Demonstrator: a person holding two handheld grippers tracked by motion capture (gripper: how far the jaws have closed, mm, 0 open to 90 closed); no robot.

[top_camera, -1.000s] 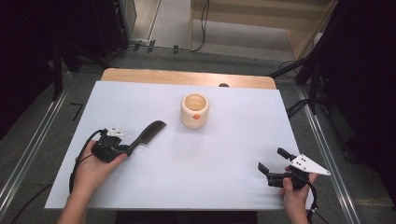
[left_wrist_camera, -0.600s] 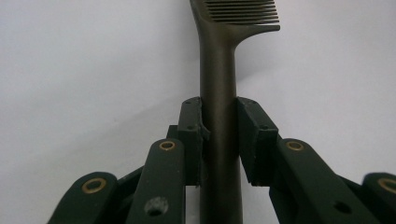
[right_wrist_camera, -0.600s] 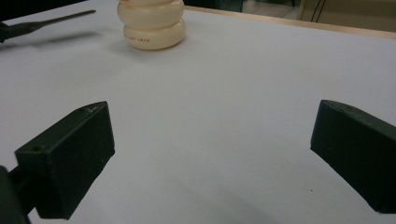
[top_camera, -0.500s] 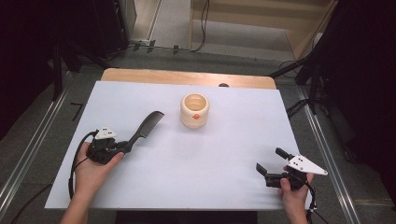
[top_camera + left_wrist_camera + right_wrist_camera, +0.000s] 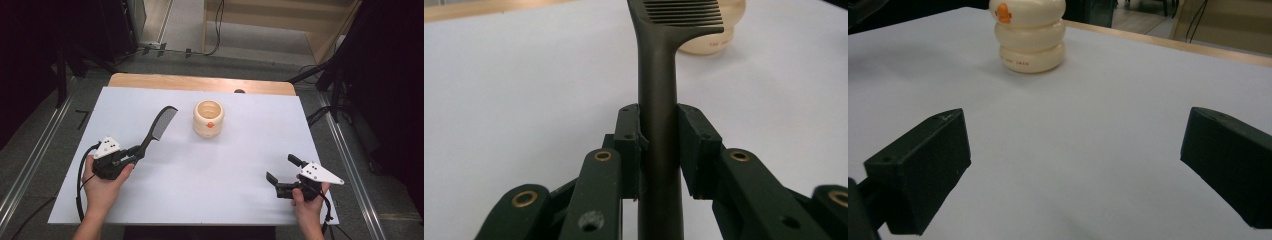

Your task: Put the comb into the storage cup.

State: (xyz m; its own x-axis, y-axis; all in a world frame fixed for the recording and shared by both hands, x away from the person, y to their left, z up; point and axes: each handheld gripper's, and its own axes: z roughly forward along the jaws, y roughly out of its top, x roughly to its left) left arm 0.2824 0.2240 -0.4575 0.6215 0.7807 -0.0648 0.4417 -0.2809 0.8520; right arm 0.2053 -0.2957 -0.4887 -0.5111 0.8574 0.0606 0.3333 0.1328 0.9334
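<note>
**High view: comb gripped on the left, right jaws spread wide**

High view gives us the desk (image 5: 200, 200) first, a white sheet over a wooden top whose bare strip shows along the far edge. Sitting just past the middle, toward that far edge, is the cream ribbed pot (image 5: 208, 118) with an orange dot on its near side, open mouth up. In the right gripper view the pot (image 5: 1030, 35) stands upright, three stacked bulges, at the top of the frame.

Over to the left-hand side: the black comb (image 5: 154, 131) runs on a slant from the left gripper up toward the pot, its toothed head pointing at the far edge and stopping short of the pot, the two apart. The left gripper (image 5: 134, 156) sits near the left edge, in the person's left hand (image 5: 102, 182). The left gripper view settles the grip: the jaws are clamped on the comb's handle (image 5: 658, 125), one pad tight on each side, teeth (image 5: 684, 11) at the top with the pot right behind them.

Near the near right corner, the right gripper (image 5: 283, 169) is in the right hand (image 5: 306, 205). Its jaws stand wide apart, bare desk between them, nothing held.
</note>
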